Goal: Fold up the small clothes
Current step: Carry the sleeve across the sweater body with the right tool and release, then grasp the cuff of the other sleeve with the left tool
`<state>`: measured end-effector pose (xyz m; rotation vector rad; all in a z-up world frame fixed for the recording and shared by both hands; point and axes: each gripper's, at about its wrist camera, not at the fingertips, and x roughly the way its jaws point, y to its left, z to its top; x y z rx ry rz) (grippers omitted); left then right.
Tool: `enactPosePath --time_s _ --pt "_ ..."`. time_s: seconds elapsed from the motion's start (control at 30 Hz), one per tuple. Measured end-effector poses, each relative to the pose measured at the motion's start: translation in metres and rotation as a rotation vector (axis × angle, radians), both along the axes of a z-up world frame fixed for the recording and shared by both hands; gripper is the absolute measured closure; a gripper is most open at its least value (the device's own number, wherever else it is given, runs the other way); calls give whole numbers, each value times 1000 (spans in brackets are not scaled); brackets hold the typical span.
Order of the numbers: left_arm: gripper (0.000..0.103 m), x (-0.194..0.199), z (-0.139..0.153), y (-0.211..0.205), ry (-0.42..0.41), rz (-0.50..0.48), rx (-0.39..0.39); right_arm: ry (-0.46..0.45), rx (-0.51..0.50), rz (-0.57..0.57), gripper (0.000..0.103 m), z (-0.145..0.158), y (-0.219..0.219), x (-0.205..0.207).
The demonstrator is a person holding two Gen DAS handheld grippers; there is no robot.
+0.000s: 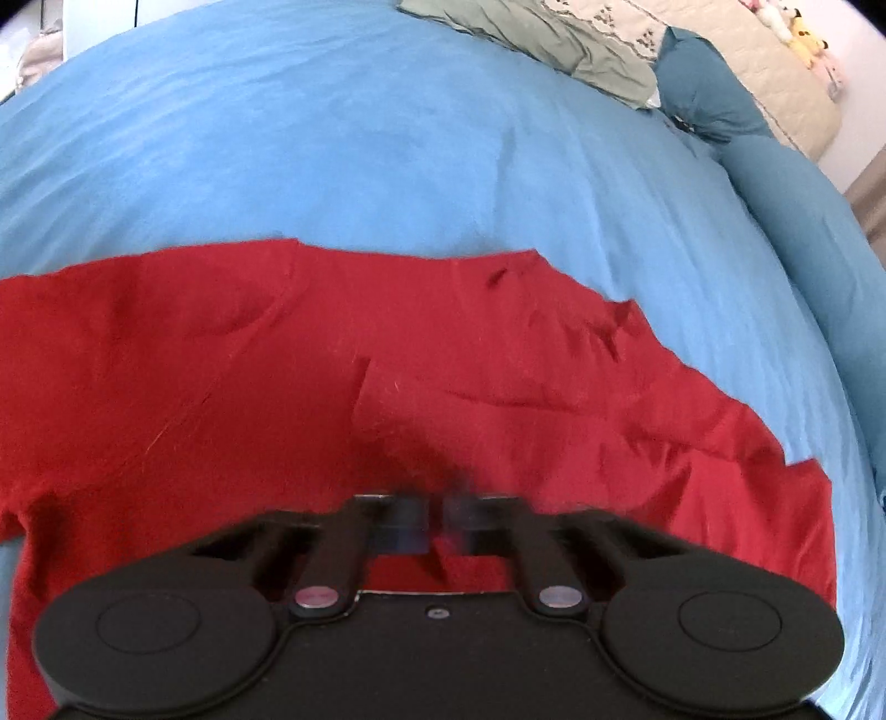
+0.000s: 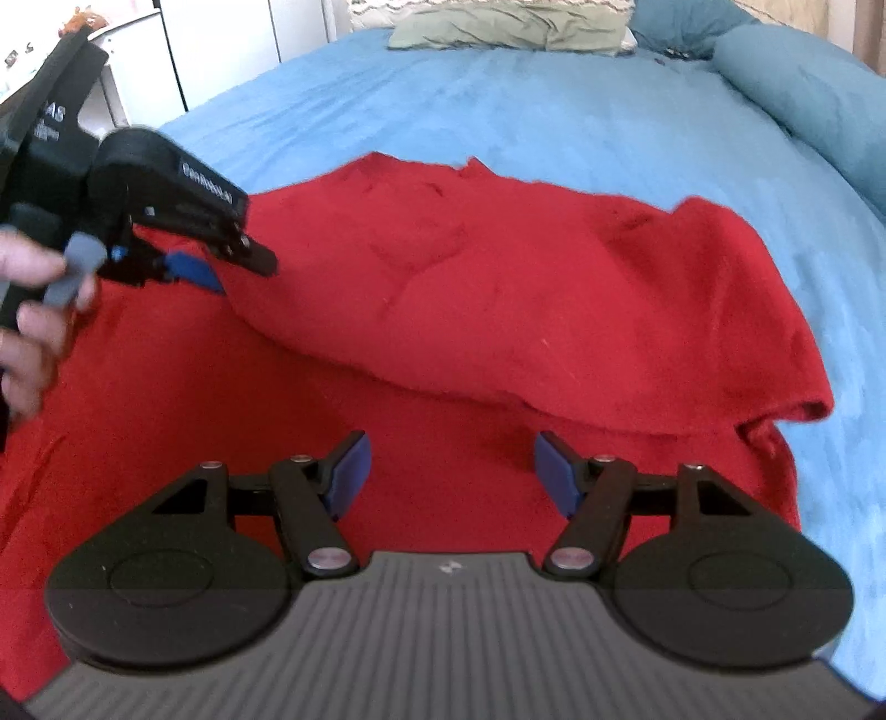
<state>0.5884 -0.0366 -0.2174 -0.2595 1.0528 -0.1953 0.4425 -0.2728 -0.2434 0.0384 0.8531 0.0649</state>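
Note:
A red shirt lies on the blue bedspread, with one part folded over itself. My left gripper is shut on a pinch of the red fabric and holds it lifted; it also shows at the left of the right wrist view, pulling the folded layer. My right gripper is open and empty, hovering over the flat lower part of the shirt. Its blue pads stand wide apart.
A green-grey folded cloth and a teal pillow lie at the far side of the bed. A cream quilt with small toys sits behind them. White furniture stands at the back left.

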Motion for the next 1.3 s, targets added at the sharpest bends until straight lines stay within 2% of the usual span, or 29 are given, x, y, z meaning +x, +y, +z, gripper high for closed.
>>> enactPosePath --time_s 0.1,0.2,0.27,0.57,0.67,0.73,0.9,0.93,1.0,1.03,1.1,1.2,1.3 --pt "99 1 18 3 -81 11 20 5 4 -12 22 0 -9 -3" --pt "99 -2 41 23 -176 81 53 3 17 -25 22 -1 -18 -5" --pt "99 -4 48 37 -208 122 83 1 13 -22 22 -3 -20 -6" --pt "95 -17 2 75 -132 179 125 -23 -6 -49 21 -3 -28 -3" --pt "86 -21 -1 79 -120 181 154 -29 -10 -94 21 -3 -38 -1" --pt "53 -26 3 82 -120 195 185 -21 -9 -126 21 -3 -48 -3" --pt "31 -44 21 102 -90 256 302 -13 -35 -153 20 9 -56 -14" --pt "30 -47 27 102 -88 246 316 -30 -20 -149 20 16 -55 -17" --pt "27 -52 37 96 -130 190 285 -65 22 -125 19 30 -50 -16" --pt "15 -54 39 91 -147 162 265 -75 38 -117 15 35 -47 -13" --pt "3 -50 39 80 -167 116 247 -89 59 -114 14 38 -43 -4" --pt "3 -41 29 62 -184 49 243 -82 82 -153 14 29 -42 20" --pt "3 -30 14 49 -146 6 217 -49 64 -221 14 14 -50 32"
